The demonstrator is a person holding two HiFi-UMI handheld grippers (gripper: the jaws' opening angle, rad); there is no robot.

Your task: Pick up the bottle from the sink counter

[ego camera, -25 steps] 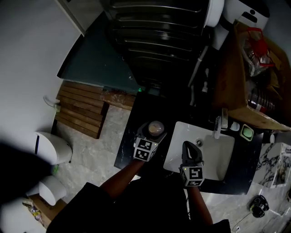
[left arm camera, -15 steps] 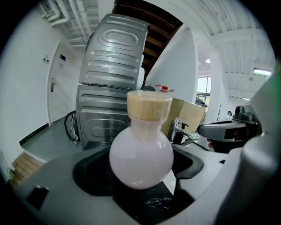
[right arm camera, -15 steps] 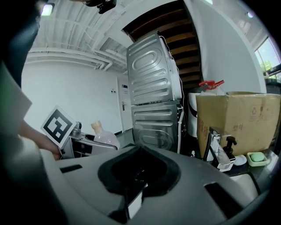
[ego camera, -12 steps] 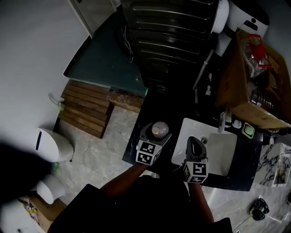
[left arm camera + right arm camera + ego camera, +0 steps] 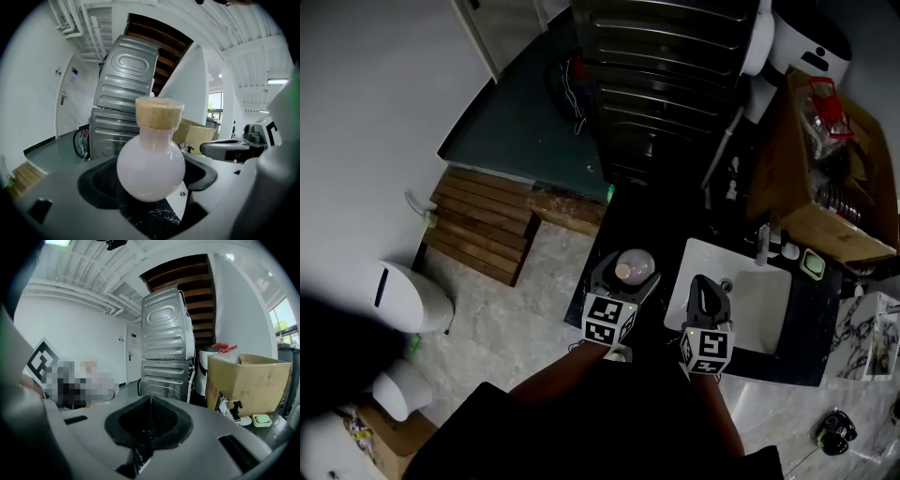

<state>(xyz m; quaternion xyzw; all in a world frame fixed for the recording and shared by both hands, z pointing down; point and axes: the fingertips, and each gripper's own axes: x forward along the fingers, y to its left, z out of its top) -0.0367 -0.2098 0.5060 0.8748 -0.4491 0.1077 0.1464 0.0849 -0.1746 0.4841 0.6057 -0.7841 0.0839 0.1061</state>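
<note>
A round pale pink bottle (image 5: pixel 151 166) with a wooden cork stopper (image 5: pixel 158 113) sits upright between the jaws of my left gripper (image 5: pixel 623 277), which is shut on its bulb. In the head view the bottle (image 5: pixel 633 267) shows from above, held over the left end of the dark marbled sink counter (image 5: pixel 623 211). My right gripper (image 5: pixel 706 305) hangs over the near left part of the white sink basin (image 5: pixel 769 309). Its jaws are shut with nothing between them, as the right gripper view (image 5: pixel 149 427) shows.
A stacked steel washer and dryer (image 5: pixel 670 75) stand beyond the counter. A cardboard box (image 5: pixel 825 169) with packages sits at the right, with a faucet (image 5: pixel 762 246) and a green soap dish (image 5: pixel 812 266) behind the basin. A wooden slat mat (image 5: pixel 478 225) and white toilet (image 5: pixel 408 305) lie at the left.
The view has shifted toward the machines. My left gripper with the bottle has risen a little and moved right; the right gripper has kept its place beside it.
</note>
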